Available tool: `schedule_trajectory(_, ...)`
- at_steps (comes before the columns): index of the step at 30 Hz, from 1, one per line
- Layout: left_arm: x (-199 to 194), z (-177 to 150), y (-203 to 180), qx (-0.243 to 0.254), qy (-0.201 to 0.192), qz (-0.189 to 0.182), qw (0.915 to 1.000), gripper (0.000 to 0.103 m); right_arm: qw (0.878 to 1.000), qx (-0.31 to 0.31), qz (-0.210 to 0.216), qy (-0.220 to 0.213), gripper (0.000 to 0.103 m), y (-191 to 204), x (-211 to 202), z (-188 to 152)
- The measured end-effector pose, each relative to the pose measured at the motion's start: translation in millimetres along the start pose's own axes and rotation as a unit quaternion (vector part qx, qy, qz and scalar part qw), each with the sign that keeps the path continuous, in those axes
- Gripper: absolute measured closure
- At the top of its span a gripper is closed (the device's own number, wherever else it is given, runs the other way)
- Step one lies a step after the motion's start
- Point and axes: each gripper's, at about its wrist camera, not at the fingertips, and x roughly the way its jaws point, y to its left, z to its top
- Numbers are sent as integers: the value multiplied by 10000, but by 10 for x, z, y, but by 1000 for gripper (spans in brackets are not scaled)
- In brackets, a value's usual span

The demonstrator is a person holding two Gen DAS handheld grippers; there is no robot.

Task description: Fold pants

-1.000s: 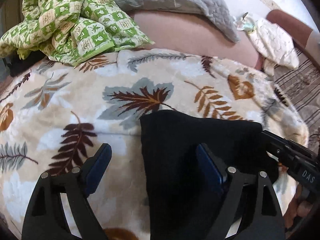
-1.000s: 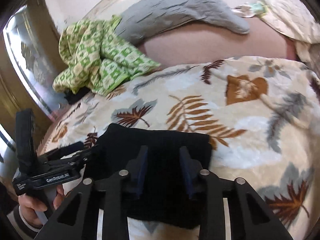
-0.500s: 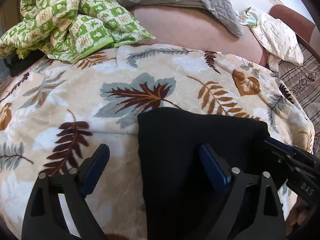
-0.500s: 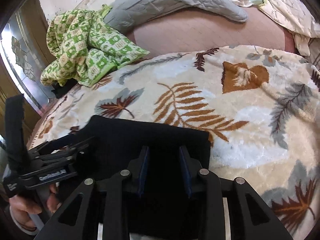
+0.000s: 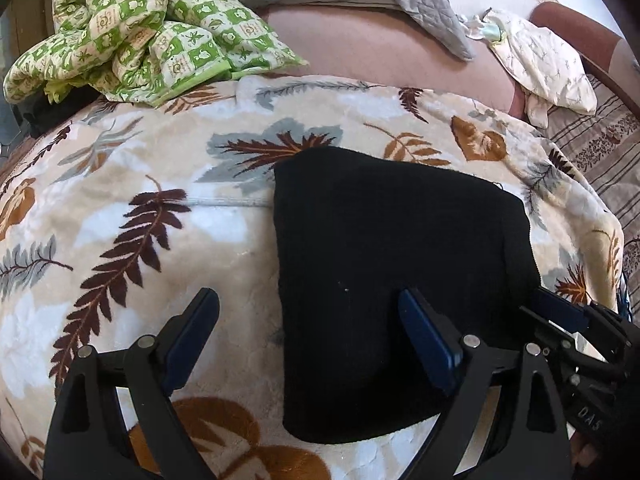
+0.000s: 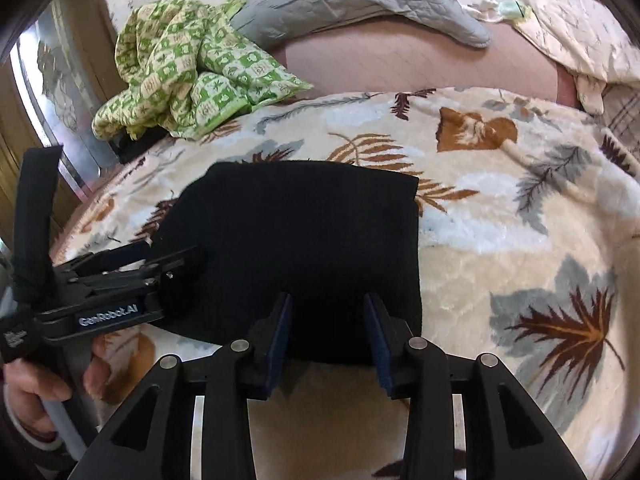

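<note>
The black pants (image 5: 392,264) lie already folded into a compact, nearly square packet on the leaf-patterned blanket (image 5: 132,216) that covers the bed, near its front edge. The left gripper (image 5: 308,336) has its jaws spread wide: one finger is over the bare blanket beside the packet's left edge and the other is above the dark cloth, and no fabric is caught between them. The right gripper (image 6: 326,332) is at the near right corner of the packet; its jaws have just been opening, and now there is a narrow gap between the pads, with the black cloth under them but not pinched, as far as the pictures show. I judge the fabric to be soft, thick and knitted, light in weight and not slippery on the fluffy blanket, so it will probably stay where it is put, but the layers can slide over each other and bulge if only the top layer is pulled. If one more fold is needed, it seems best to take the near edge at both corners, catching all layers together, and to lift it evenly. A green checked cloth (image 6: 192,68) and a grey pillow (image 6: 352,4) lie far behind, well apart from the pants.
</note>
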Motion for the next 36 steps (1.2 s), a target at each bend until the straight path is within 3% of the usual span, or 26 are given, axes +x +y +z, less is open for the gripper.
schedule_trajectory(3, -35, -2, -15, 51, -46, 51, 10000, 11, 9998, -164, -140, 14, 64, 69, -14, 10)
schedule_trajectory(6, -92, -13, -23, 102, -127, 91, 9998, 11, 10000, -1, 6, 3, 61, 58, -97, 63)
schedule_trajectory(10, -166, -25, -16, 109, -229, 133, 9996, 11, 9996, 138, 33, -239, 43, 52, -189, 161)
schedule_trajectory(16, -197, -17, 28, 31, -317, 206, 9993, 11, 9995, 210, -112, -227, 43, 39, -38, 298)
schedule_trajectory(25, -159, -18, 41, 8, -303, 302, 9991, 11, 9993, 92, -357, 58, 42, -11, 145, 232)
schedule_trajectory(36, -505, -73, 42, 113, -729, 550, 9958, 11, 9987, 178, -257, -397, 34, 104, -139, 289)
